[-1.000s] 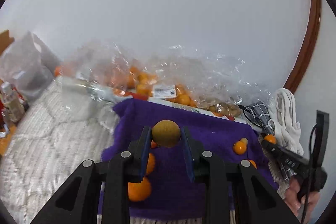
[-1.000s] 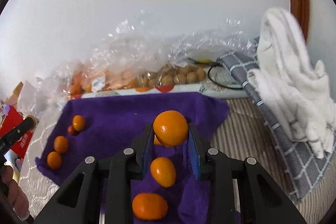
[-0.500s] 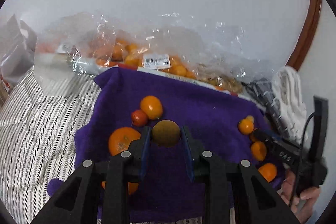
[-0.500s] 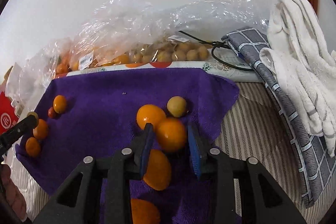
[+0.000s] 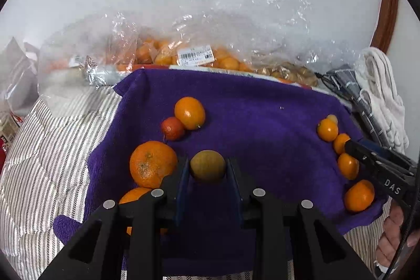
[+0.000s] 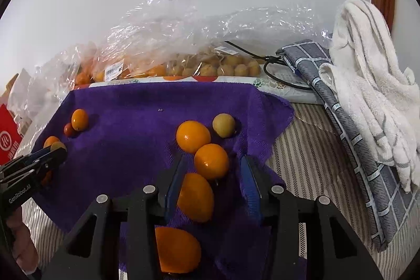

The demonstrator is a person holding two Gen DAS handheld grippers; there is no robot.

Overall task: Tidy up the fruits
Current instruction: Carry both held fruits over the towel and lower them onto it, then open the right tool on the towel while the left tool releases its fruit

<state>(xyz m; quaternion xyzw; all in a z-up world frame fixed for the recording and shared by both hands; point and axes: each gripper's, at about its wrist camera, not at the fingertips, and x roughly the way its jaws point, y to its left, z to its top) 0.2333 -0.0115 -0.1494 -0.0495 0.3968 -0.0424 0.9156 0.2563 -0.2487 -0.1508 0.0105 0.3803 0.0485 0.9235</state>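
Note:
A purple towel (image 5: pixel 262 127) lies on a striped bed. My left gripper (image 5: pixel 208 167) is shut on a small brownish-green fruit (image 5: pixel 207 165), low over the towel beside a large orange (image 5: pixel 152 163). A small orange (image 5: pixel 189 112) and a red fruit (image 5: pixel 172 127) lie further back. In the right wrist view my right gripper (image 6: pixel 214 169) has its jaws opening; a small orange (image 6: pixel 211 161) sits on the towel (image 6: pixel 126 127) between them, with gaps to both pads. Around it lie more oranges (image 6: pixel 193 136) and a yellowish fruit (image 6: pixel 223 124).
Clear plastic bags of fruit (image 5: pixel 183 54) line the wall behind the towel. A white towel (image 6: pixel 372 75) and a grey checked cloth (image 6: pixel 341 122) lie on the right. A red box (image 6: pixel 8 141) stands at the left. A hand (image 5: pixel 393 235) holds the right gripper.
Both grippers came down toward the towel. The right jaws spread and the orange they held now rests on the towel. The left gripper kept its hold on the brownish-green fruit.

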